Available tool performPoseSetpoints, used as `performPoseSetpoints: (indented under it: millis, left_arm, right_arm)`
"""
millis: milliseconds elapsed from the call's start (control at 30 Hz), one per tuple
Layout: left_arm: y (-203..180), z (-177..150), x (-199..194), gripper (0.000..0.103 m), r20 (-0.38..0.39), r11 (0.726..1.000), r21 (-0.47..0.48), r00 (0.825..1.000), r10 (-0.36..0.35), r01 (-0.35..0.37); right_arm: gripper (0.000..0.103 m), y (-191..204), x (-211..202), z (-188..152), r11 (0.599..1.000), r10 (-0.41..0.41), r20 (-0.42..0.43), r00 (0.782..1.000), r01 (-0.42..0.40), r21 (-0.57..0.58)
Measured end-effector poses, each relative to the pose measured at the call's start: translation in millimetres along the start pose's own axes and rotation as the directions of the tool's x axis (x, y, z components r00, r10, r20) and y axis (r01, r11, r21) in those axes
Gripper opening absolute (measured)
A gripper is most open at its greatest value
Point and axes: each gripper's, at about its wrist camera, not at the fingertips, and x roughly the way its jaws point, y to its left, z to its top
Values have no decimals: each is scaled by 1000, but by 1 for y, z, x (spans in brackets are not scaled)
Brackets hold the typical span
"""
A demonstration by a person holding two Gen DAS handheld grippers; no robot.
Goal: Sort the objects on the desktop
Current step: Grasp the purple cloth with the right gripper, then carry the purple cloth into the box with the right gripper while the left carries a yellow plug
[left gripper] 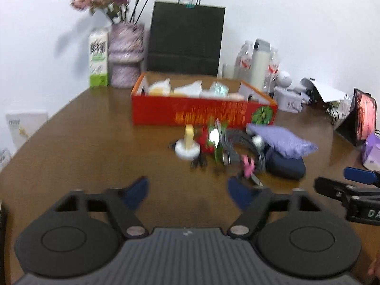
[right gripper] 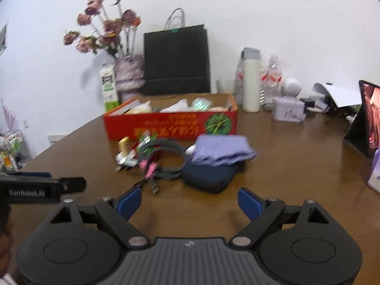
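Clutter: cables point(right gripper: 163, 159), a purple cloth point(right gripper: 222, 150) on a dark pouch point(right gripper: 209, 178), heaped mid-table point(right gripper: 296, 166)
Box: red box point(right gripper: 171, 124) set just behind the heap
Left hand-held gripper point(left gripper: 188, 193): fingers held apart, nothing gripped
Right hand-held gripper point(right gripper: 190, 204): fingers held apart, nothing gripped
Backdrop: black bag point(right gripper: 175, 59), flower vase point(right gripper: 129, 76) by the wall

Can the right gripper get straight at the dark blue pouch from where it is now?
Probably yes. The right gripper is open and empty, and bare table lies between it and the pouch dead ahead. But the purple cloth lies on the pouch's far part, and the cables sit just left.
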Motion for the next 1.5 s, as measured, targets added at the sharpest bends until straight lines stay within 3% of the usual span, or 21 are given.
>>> performPoseSetpoints:
  millis: [67,233,300,367,400,467,500,567,600,633,733,833,1000,1200,1367,1500]
  left_arm:
    - [2,15,19,58,25,1000,0,1000,9,-9]
    - [-2,43,82,58,-14,999,38,1000,4,-3]
    - [-1,48,102,47,-50,999,46,999,12,-10]
    - [4,47,116,12,-104,1000,29,995,3,0]
    - [8,46,119,12,-114,1000,10,993,-11,12]
    - [14,45,113,12,-101,1000,-24,995,-14,12]
    - [16,47,105,12,-89,999,-44,996,-20,16]
    - [21,52,87,12,-41,996,-74,998,-43,39]
    - [23,55,78,12,-26,996,-81,999,-43,41]
    - [25,58,70,12,-17,995,-87,999,-40,39]
    - [26,63,52,12,-18,995,-94,999,-42,40]
    - [23,53,38,12,-46,994,-101,997,-56,51]
    - [15,21,15,12,-88,997,-68,995,-52,46]
    - [5,-11,-19,12,-136,993,-59,984,-111,104]
    - [1,-20,-42,12,-109,993,-41,987,-118,114]
    - [4,-11,-51,12,-66,993,-49,991,-112,109]
  right_arm:
    - [88,-14,11,11,999,-26,7,1000,25,19]
    - [86,-49,59,39,994,-35,-32,999,38,98]
    - [85,-62,83,50,989,-20,-61,998,28,144]
    - [85,-74,105,58,982,-7,-86,996,23,186]
    - [84,-80,118,62,978,4,-104,995,18,210]
    - [71,-90,140,65,966,30,-143,989,8,260]
    - [47,-95,150,64,955,62,-172,983,-8,295]
    - [32,-101,155,61,943,86,-174,981,-24,333]
    - [8,-100,152,61,948,75,-160,984,-20,317]
    - [5,-98,146,63,951,60,-134,989,-16,309]
    - [5,-86,118,73,965,43,-55,998,-27,260]
    - [5,-69,83,81,970,92,-3,996,-89,226]
    - [4,-37,30,68,970,178,2,984,-176,165]
    - [4,4,-10,40,984,169,-33,985,-167,55]
    - [4,19,-38,29,987,163,-22,986,-163,6]
    - [4,24,-55,41,989,149,29,988,-148,-30]
